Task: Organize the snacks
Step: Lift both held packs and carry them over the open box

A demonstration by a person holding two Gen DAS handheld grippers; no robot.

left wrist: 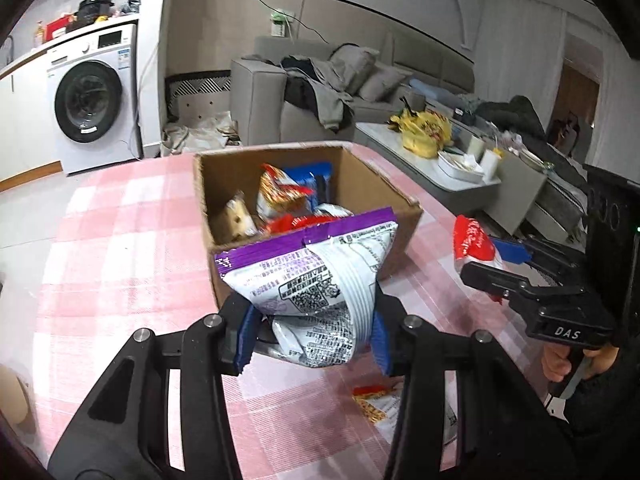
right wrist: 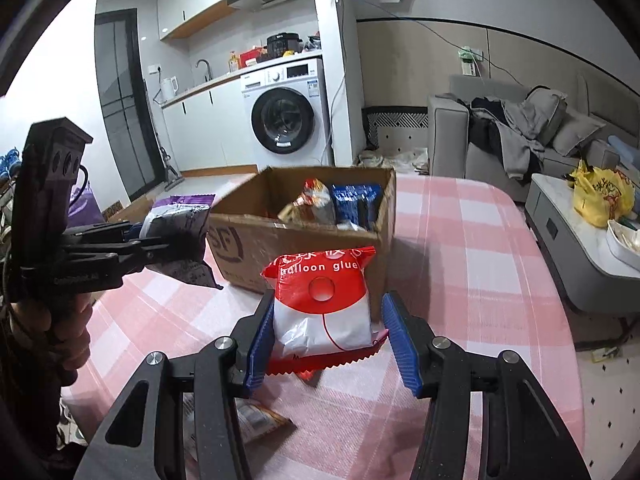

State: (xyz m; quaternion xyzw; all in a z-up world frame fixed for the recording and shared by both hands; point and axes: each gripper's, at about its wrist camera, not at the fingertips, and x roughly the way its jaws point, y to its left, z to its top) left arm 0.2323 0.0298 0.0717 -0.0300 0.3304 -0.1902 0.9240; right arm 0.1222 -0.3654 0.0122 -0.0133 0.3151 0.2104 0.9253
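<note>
Pink checked tablecloth [right wrist: 460, 264] over a table, washing machine [right wrist: 286, 118] and grey sofa [right wrist: 516, 132] behind. Open cardboard box [right wrist: 248, 240] mid-table with snacks inside; left gripper [left wrist: 314, 330] clamped on a purple-and-white packet [left wrist: 316, 276] just before the box's near wall. Right gripper [right wrist: 328, 340] spread around a red-and-white packet [right wrist: 322, 304], right pad apart from it, grip uncertain; another wrapper [right wrist: 260, 422] flat near the table's front edge.

On the red and white packet [right wrist: 320, 304] I could read the words "balloon glue", with Chinese characters above them that I could not make out. The right gripper [left wrist: 496, 268] carried the letters "DAS" on its body. The cardboard box [right wrist: 240, 248] showed a large "SF" on its side.
</note>
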